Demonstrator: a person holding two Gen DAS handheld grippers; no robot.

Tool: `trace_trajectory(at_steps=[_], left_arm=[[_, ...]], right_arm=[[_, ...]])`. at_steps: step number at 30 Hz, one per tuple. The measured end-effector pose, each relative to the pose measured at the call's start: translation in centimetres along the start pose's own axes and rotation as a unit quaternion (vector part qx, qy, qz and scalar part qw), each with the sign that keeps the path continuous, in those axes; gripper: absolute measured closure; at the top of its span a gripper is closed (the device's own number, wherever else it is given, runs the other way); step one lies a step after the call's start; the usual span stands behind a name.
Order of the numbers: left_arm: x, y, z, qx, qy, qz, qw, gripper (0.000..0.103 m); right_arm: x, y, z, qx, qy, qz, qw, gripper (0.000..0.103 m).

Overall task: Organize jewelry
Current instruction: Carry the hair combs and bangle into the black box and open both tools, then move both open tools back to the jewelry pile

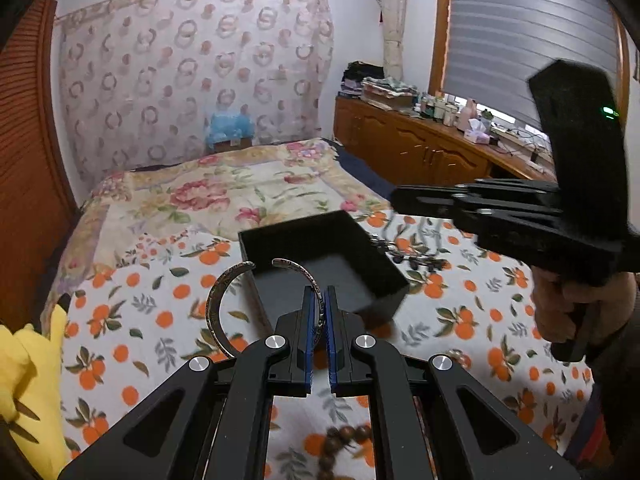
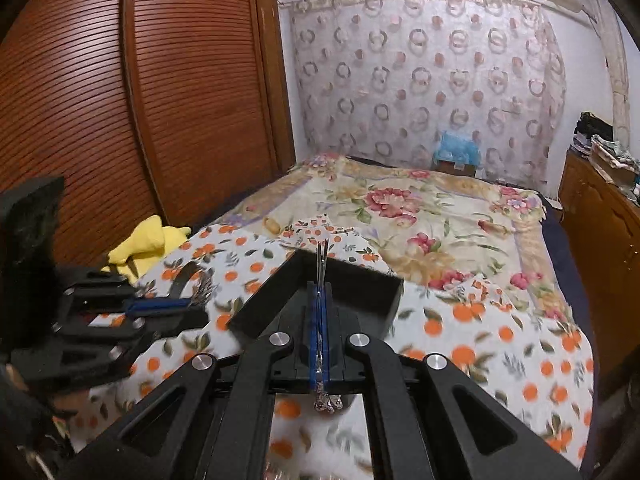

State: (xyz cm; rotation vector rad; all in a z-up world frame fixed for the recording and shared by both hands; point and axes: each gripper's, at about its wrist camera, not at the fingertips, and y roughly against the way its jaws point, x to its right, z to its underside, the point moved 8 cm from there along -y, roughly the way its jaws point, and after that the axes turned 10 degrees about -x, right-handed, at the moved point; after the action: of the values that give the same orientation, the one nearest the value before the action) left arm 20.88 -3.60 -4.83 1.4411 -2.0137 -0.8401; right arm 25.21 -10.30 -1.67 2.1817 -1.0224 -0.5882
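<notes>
**Inspection: two pieces lifted, box not yet filled**

Progress. The black box (image 1: 320, 264) sits open on the orange-print bedspread (image 1: 460, 320). The part of its interior that shows is bare; no jewelry is seen inside it. Both tools carry a piece, so loading appears to be in its opening stage. At least two items remain on the bedspread: a dark beaded strand (image 1: 412, 258) just beyond the box's far right side, and a string of brown wooden beads (image 1: 344, 440) directly beneath the left tool's frame.

Left gripper (image 1: 319, 300). Jaws narrow, clamped on a silver open cuff bracelet (image 1: 224, 300). The cuff stands out ahead and to the left of the fingertips, its open gap uppermost. The box lies directly ahead of the tips, slightly lower; the cuff's upper end overlaps the box's near rim in the left wrist view.

Right gripper (image 2: 320, 292). Jaws nearly together, pinching a thin silver piece (image 2: 322, 256) seen edge-on; its type cannot be determined. It projects ahead of the tips, and a small metal cluster hangs behind the pads. The box lies directly under and ahead of the tips.

Judgement: release into the box remains for both pieces.
</notes>
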Motion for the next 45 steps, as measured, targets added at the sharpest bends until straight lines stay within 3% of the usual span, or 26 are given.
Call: trace_trajectory(at_steps=[6,8,18,21,30,40,45], left_arm=[[-0.5,-1.3,-0.7,-0.009,0.0,-0.007,0.9999,0.099],[-0.5,-1.8,-0.9,-0.012,-0.001,-0.01,0.9999,0.099],[-0.8,-2.3,-2.1,-0.007,0.002,-0.017,0.9998,0.099],[-0.9,-2.2,-2.4,-0.003,0.002,-0.021,0.9998,0.098],[0.3,-4.2,-3.7,-0.027,-0.017,-0.018,0.9993,0.098],[2.1,-7.9,-3.3,-0.065,-0.027,-0.026,0.9972,0.094],[1.9,-7.1,-3.0,-0.053,-0.021,-0.025,0.998,0.088]], right_arm=[[2.3,-5.0,-0.8,-0.031,-0.02,0.018,0.999,0.097],[2.6,-5.8,-0.7,-0.042,-0.038,-0.007,0.998,0.094],[2.1,-2.8,0.0,-0.021,-0.056,-0.076,0.995,0.087],[2.3,-1.5,-0.2,-0.01,-0.048,-0.058,0.997,0.082],[3.9,-0.9,1.8,-0.019,-0.038,-0.007,0.999,0.081],[5.5,0.1,5.5,-0.025,-0.055,0.009,0.998,0.081],[5.1,0.8,6.9,-0.023,-0.054,0.009,0.998,0.081]])
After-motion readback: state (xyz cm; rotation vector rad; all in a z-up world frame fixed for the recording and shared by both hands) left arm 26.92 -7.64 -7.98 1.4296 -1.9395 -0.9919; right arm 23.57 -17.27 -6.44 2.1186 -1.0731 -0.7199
